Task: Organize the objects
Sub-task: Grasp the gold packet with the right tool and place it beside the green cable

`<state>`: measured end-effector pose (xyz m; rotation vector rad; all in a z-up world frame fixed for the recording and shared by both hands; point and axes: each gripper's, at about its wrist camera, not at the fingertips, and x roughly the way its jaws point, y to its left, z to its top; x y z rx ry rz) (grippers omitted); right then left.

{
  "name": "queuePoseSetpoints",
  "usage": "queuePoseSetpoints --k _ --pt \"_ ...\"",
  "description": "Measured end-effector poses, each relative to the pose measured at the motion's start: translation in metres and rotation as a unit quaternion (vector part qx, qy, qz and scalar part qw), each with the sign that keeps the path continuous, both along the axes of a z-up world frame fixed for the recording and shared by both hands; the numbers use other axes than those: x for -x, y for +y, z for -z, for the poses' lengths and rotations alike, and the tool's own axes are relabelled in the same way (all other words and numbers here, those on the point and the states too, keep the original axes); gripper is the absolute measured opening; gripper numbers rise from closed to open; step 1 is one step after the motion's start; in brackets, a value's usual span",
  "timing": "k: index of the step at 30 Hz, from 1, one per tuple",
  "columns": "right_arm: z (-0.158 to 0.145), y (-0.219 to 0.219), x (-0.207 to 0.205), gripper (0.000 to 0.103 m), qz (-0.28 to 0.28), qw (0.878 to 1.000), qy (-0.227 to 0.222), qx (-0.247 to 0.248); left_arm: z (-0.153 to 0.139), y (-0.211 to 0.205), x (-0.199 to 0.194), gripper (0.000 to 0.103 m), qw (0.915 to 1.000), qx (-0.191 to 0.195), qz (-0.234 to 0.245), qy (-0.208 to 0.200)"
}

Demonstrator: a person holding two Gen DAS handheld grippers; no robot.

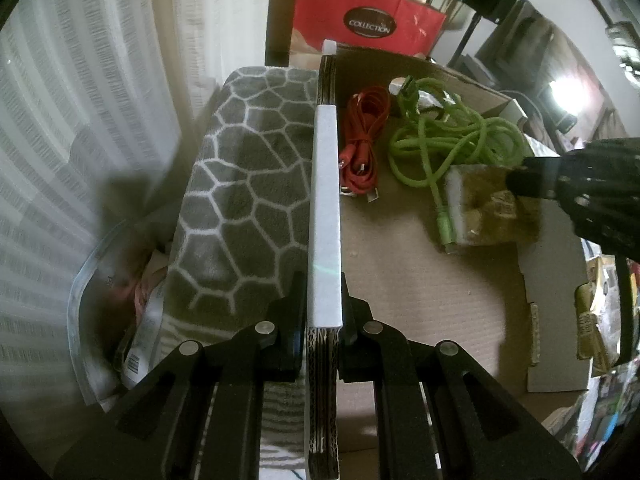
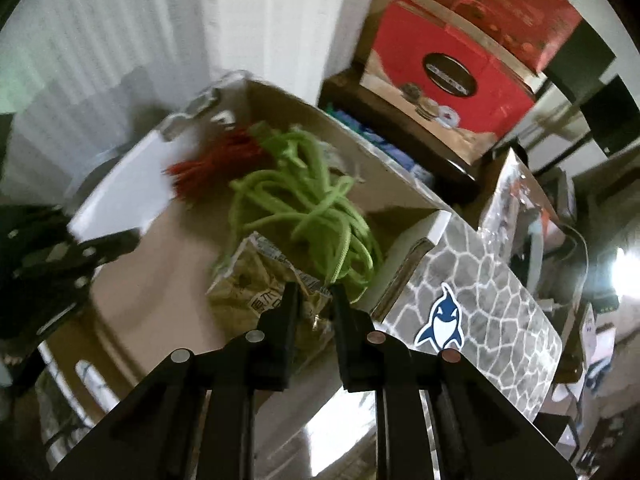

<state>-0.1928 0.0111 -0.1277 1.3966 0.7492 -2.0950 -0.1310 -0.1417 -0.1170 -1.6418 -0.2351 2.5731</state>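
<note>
Snack packet [image 2: 272, 284], olive-gold, crinkly film, lies on the cardboard box [image 1: 420, 280] floor under my right gripper [image 2: 311, 294], its far end beneath the green cable [image 2: 304, 208]. I judge it light, soft and crushable, film likely slick; best taken by a flat edge or sealed seam, not the belly. Right jaws stand a little apart over its near edge; whether they are already nipping the film, I cannot tell. My left gripper [image 1: 323, 300] is pinched on the box wall [image 1: 325, 200], white-capped corrugated board, stiff, good for steadying. Red cable [image 1: 362, 140] lies coiled just beside that wall, loops floppy, prone to snag with the green one. Grey honeycomb-patterned cloth [image 1: 248, 184] sits outside the wall. Right view is motion-blurred at the far end; the packet's print is unreadable and its far end is hidden by cable. Red gift bag [image 1: 368, 20] behind, cut off
</note>
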Motion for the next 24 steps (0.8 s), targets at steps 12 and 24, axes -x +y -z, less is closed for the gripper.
queuePoseSetpoints --k 12,24 --pt "-0.008 0.0 -0.004 0.04 0.007 0.999 0.023 0.029 0.0 0.0 0.0 0.011 1.0 0.001 0.0 0.0" --pt "-0.068 0.081 -0.024 0.049 0.075 0.991 0.021 0.111 0.001 0.001 -0.001 0.011 1.0 0.003 0.0 -0.001"
